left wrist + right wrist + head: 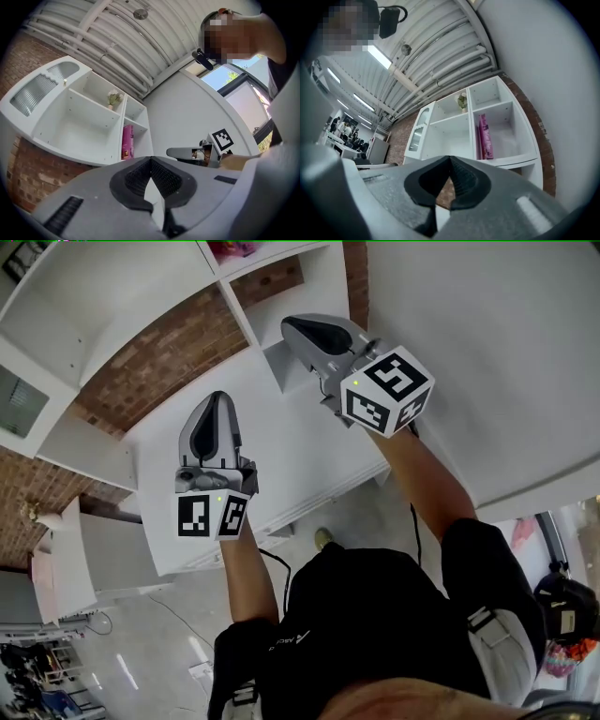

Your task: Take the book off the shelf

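Observation:
A pink book [485, 136] stands upright in the lower right compartment of a white shelf unit [454, 123], against that compartment's left wall. The same book [127, 142] shows in the left gripper view, and a pink patch [232, 247] at the head view's top edge may be it. My left gripper [217, 397] and right gripper [291, 324] are held out side by side, pointing toward the shelf and well short of it. Both have their jaws shut with nothing between them. The right gripper [187, 152] also appears in the left gripper view.
A small potted plant [462, 101] sits on the shelf compartment above the book. A red brick wall [169, 362] runs behind the shelf. A white cabinet top [281, 456] lies below the grippers. A glass-fronted section [37, 89] forms the unit's left end.

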Demonstrator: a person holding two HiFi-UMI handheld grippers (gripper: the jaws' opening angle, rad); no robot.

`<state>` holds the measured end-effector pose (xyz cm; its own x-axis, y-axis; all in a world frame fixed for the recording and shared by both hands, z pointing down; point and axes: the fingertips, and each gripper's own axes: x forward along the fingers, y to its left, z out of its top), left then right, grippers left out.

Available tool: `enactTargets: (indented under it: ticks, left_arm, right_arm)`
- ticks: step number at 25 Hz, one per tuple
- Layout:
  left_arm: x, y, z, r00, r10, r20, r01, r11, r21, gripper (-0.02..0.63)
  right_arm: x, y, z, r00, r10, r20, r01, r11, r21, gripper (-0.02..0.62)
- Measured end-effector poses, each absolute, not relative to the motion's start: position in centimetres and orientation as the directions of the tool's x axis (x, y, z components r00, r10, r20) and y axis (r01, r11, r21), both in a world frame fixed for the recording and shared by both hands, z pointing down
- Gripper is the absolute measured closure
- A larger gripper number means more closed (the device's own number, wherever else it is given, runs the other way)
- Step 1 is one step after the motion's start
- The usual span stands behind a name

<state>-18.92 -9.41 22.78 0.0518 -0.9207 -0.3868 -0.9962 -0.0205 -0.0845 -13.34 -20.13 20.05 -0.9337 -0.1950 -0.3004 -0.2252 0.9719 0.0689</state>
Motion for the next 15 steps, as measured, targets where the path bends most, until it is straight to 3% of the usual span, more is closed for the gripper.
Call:
enactTargets:
  ticks: [7, 15]
  left_arm:
    - [-25.8, -14.4, 21.7, 0.123, -0.917, -0.381, -0.99, -0.089, -0.105, 0.607]
    - [-30.0, -18.2, 21.3, 0.185, -0.907, -0.379, -0.982, -0.16, -0.096, 0.607]
  right_arm:
    - [-20.0, -27.7, 16.9, -0.901, -0.295, -0.317, -0.33, 0.942, 0.062, 0.586]
    - [-24.7, -34.5, 13.1, -0.885, -0.381, -0.268, -0.412, 0.909, 0.069, 0.464]
